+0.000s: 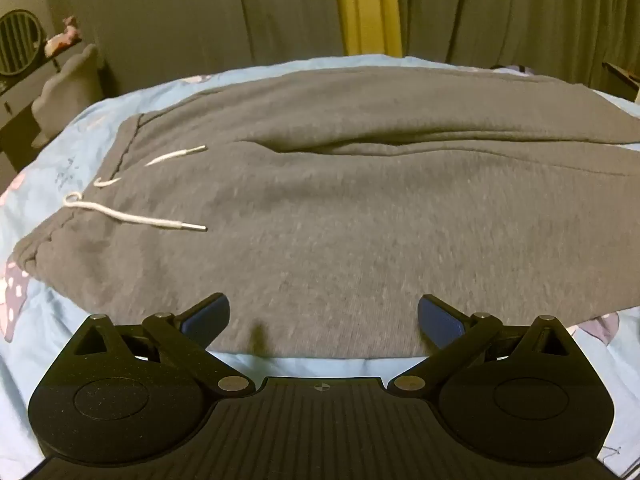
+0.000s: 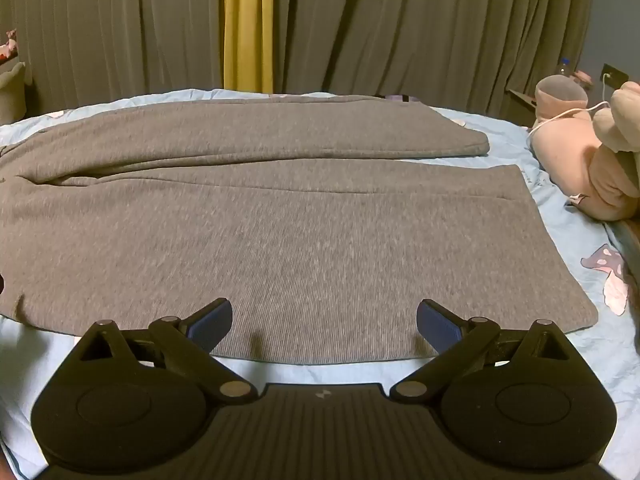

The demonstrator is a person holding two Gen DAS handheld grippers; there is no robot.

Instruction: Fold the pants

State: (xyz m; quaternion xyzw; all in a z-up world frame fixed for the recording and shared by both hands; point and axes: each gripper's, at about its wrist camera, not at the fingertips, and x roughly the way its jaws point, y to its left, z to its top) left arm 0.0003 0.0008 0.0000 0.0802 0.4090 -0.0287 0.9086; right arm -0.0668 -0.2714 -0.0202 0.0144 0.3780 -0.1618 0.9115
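1. The left gripper [image 1: 323,317] tilts down over the near edge of the bed, its jaws spread wide and nothing between them; its blue pads [image 1: 208,317] hover just above the near hem of the cloth, and whether they brush it cannot be told.
2. The right gripper [image 2: 324,320] stands the same way, jaws wide apart and empty, its blue fingertips [image 2: 438,324] over the near edge of the lower trouser leg.
3. The grey pants [image 1: 340,220] lie spread flat across the bed, waistband toward the left of the left wrist view and both legs running off to the right.
4. A white drawstring [image 1: 136,216] lies loose on the waistband, one end reaching onto the front of the pants and the other [image 1: 176,155] lying further back (both tips end in small metal-looking caps).
5. In the right wrist view the two legs lie side by side with a long crease between them; the far leg's cuff [image 2: 476,146] ends short of the near leg's cuff [image 2: 560,264].
6. Under the pants is a light blue bedsheet [image 1: 52,184] printed with pink and purple mushroom shapes [image 2: 610,272].
7. A pink plush toy [image 2: 580,160] rests on the sheet to the right of the cuffs, apart from them, with a white cable [image 2: 568,116] draped over it.
8. Behind the bed hang dark grey curtains [image 2: 400,28] with a yellow strip [image 2: 246,24] between them.
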